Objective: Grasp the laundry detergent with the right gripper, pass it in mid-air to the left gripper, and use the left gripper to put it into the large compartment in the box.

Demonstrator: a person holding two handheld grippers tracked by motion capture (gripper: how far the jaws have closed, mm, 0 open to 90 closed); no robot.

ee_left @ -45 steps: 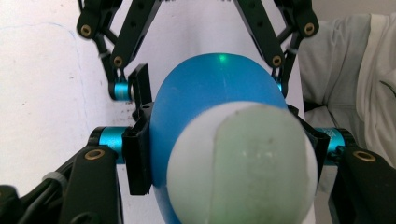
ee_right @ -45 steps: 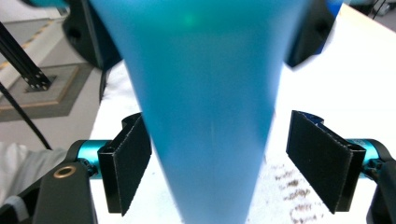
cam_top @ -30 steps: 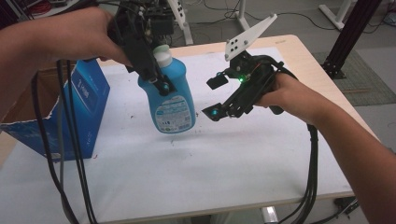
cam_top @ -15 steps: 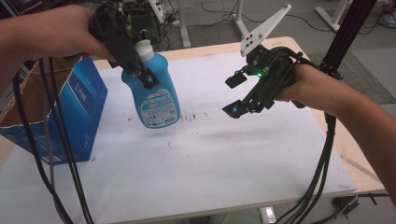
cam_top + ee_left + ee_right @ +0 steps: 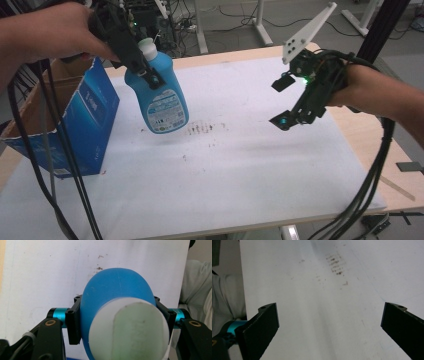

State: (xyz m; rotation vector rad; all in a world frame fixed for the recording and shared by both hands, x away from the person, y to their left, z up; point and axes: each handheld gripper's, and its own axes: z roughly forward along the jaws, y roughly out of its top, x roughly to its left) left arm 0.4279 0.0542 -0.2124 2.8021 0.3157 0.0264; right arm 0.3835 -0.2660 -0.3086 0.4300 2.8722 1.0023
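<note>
bottle: blue detergent bottle (image 5: 159, 97) with a white cap (image 5: 147, 47), held tilted in the air above the white table cover (image 5: 240, 170), beside the open blue cardboard box (image 5: 75, 125).
left gripper: left gripper (image 5: 145, 75) clamps its pads on the bottle's upper body, just below the cap.
right gripper: right gripper (image 5: 280, 102) is well apart from the bottle, jaws just opened wide, nothing between them.
handling: likely rigid but slightly squeezable plastic, smooth and slippery; weight depends on fill, which i cannot tell.
hold: high on the shoulder, where the body narrows; a hard squeeze may dent it.
</note>
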